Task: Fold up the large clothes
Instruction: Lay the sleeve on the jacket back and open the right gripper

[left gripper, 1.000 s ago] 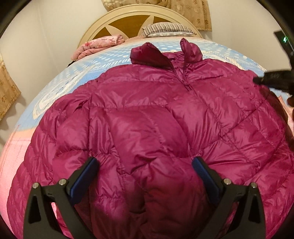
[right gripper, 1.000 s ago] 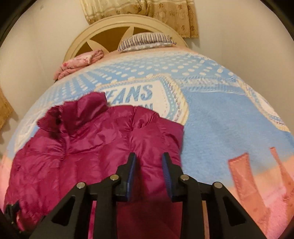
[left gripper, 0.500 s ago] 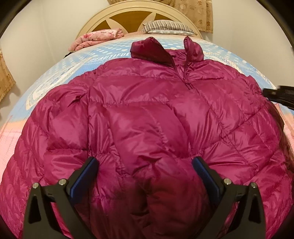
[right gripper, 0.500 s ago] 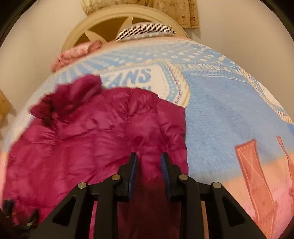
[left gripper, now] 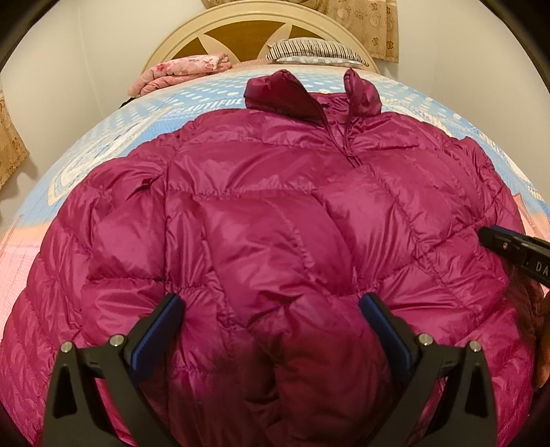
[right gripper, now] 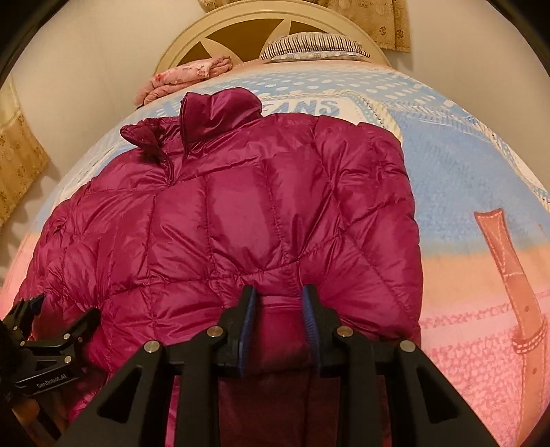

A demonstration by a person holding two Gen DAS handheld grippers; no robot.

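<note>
A magenta quilted puffer jacket (left gripper: 275, 206) lies front up on the bed, collar toward the headboard. My left gripper (left gripper: 271, 309) stands open and wide over its lower middle, with a puffy bulge of the jacket between the fingers. My right gripper (right gripper: 278, 306) is shut on a fold of the jacket (right gripper: 240, 213) near its right side, and the fabric puckers toward the pads. In the left wrist view the right gripper (left gripper: 512, 247) pokes in at the right edge. The left gripper (right gripper: 51, 330) shows at the lower left of the right wrist view.
A blue and pink printed blanket (right gripper: 464, 192) covers the bed to the right of the jacket. A folded pink floral quilt (left gripper: 182, 72) and a striped pillow (left gripper: 309, 51) lie by the cream headboard (left gripper: 247, 20). Curtains hang at left and top right.
My right gripper has moved left and lower over the jacket with fabric between its pads, so the jacket fills more of its view. The left gripper has stayed put.
</note>
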